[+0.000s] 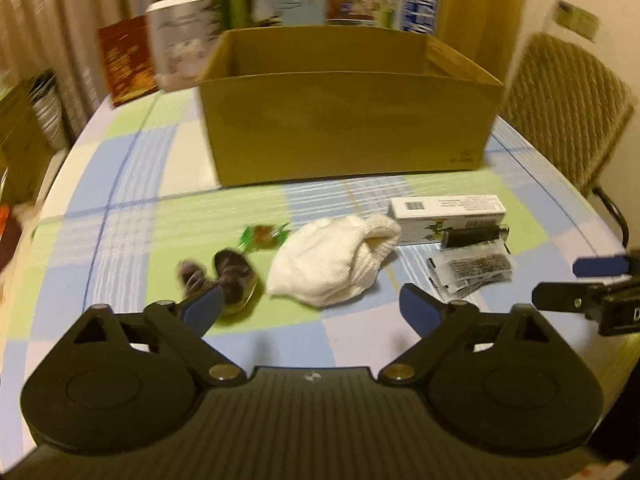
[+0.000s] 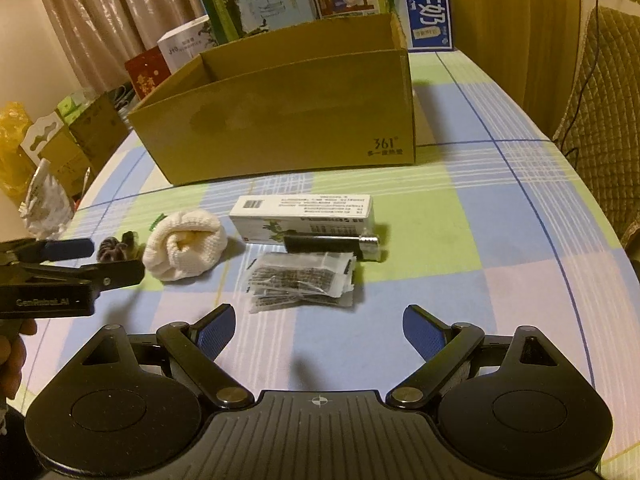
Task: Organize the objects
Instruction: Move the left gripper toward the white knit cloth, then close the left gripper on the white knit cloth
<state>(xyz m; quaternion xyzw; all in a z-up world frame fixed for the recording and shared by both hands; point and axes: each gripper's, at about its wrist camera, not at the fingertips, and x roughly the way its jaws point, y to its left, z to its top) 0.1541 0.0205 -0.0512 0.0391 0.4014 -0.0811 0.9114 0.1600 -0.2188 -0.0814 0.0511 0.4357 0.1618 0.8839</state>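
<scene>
An open cardboard box stands on the checked tablecloth. In front of it lie a rolled white sock, a dark scrunchie, a green-wrapped candy, a white carton, a black lighter and clear sachets. My left gripper is open just before the sock, its left finger over the scrunchie. My right gripper is open just before the sachets.
Printed cartons and boxes stand behind the cardboard box. A woven chair is at the right. Boxes and bags sit off the table's left edge. The left gripper shows in the right wrist view.
</scene>
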